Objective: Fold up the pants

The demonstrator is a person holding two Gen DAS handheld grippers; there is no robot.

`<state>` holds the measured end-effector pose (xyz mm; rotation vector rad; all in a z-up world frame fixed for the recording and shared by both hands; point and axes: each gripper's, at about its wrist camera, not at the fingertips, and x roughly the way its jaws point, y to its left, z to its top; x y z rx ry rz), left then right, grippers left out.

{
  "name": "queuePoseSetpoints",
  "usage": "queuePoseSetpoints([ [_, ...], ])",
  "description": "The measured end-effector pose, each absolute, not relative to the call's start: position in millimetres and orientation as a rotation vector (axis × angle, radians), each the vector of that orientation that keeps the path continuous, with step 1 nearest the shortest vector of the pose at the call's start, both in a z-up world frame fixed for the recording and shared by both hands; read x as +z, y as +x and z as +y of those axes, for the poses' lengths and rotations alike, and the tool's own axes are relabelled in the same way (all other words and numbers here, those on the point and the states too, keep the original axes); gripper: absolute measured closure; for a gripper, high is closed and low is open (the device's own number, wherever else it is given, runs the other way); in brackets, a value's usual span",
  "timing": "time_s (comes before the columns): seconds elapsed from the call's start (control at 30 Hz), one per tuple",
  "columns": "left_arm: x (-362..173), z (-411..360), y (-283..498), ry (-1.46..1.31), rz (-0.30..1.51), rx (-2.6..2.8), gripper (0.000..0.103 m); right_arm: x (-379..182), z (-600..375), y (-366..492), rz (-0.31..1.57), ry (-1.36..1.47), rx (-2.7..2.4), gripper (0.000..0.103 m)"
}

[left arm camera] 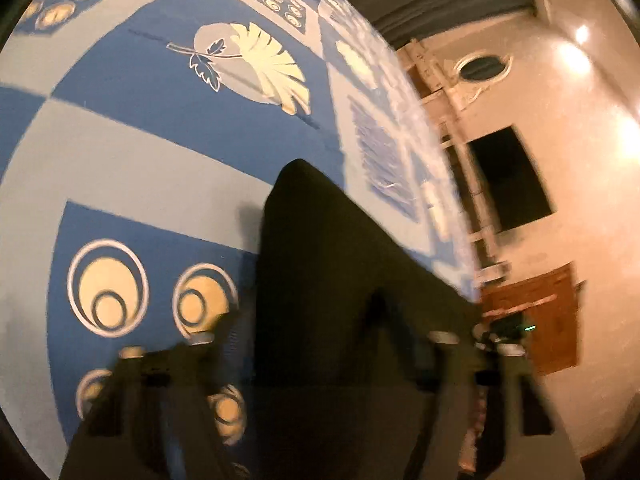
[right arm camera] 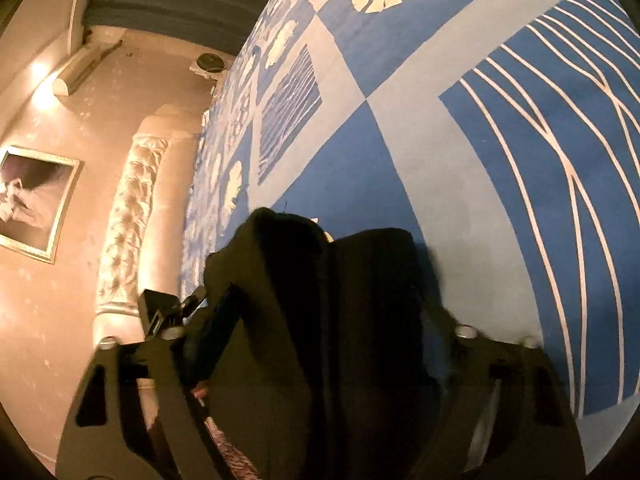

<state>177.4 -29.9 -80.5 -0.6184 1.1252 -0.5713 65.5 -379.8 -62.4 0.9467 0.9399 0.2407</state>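
The pants are black cloth. In the left wrist view the pants hang between my left gripper fingers, lifted above the blue patterned bedspread. In the right wrist view the pants bunch up between my right gripper fingers over the bedspread. The cloth hides the fingertips of both grippers, and both appear shut on it. The other gripper shows at the left edge of the cloth in the right wrist view.
The bedspread has leaf, circle and stripe patterns. A padded cream headboard and a framed picture on the beige wall lie left in the right wrist view. A dark opening and a wooden cabinet are beyond the bed's edge.
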Motion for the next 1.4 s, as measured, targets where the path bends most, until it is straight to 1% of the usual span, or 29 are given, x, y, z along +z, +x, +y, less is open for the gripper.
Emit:
queuePoseSetpoints([
  [0.1,-78,-32,173,-0.554,1.114,-0.549,0.064,-69,-384,62,0.943,0.951,0.235,0.057],
  [0.27,-65,-36,165,-0.467,1.080,-0.528,0.072,-71,-386,57,0.913,0.973,0.237,0.063],
  [0.37,-61,-32,167,-0.478,1.063,-0.527,0.076,-66,-382,57,0.885,0.982,0.244,0.068],
  [0.7,-53,13,184,-0.532,1.032,-0.444,0.077,-58,-344,95,0.887,0.957,0.315,0.069],
  [0.83,-59,31,186,-0.559,1.040,-0.432,0.076,-59,-328,112,0.902,0.943,0.318,0.069],
  [0.87,-61,33,186,-0.566,1.044,-0.443,0.076,-60,-328,115,0.909,0.946,0.308,0.066],
  [0.97,-61,35,181,-0.564,1.037,-0.477,0.068,-65,-333,112,0.937,0.983,0.294,0.049],
  [1.0,-60,36,178,-0.573,1.037,-0.482,0.061,-65,-332,110,0.944,0.991,0.296,0.044],
  [1.03,-60,37,174,-0.589,1.040,-0.491,0.050,-66,-333,108,0.950,0.997,0.297,0.042],
  [1.07,-59,39,169,-0.619,1.042,-0.514,0.045,-66,-337,99,0.955,1.007,0.304,0.038],
  [1.1,-59,42,162,-0.646,1.044,-0.537,0.036,-66,-338,94,0.959,1.013,0.309,0.036],
  [1.13,-59,43,154,-0.661,1.051,-0.557,0.034,-67,-341,85,0.965,1.021,0.314,0.035],
  [1.3,-69,36,101,-0.622,1.125,-0.611,0.032,-71,-344,43,0.997,1.052,0.372,0.031],
  [1.4,-69,26,79,-0.583,1.099,-0.621,0.031,-74,-335,27,1.019,1.051,0.413,0.031],
])
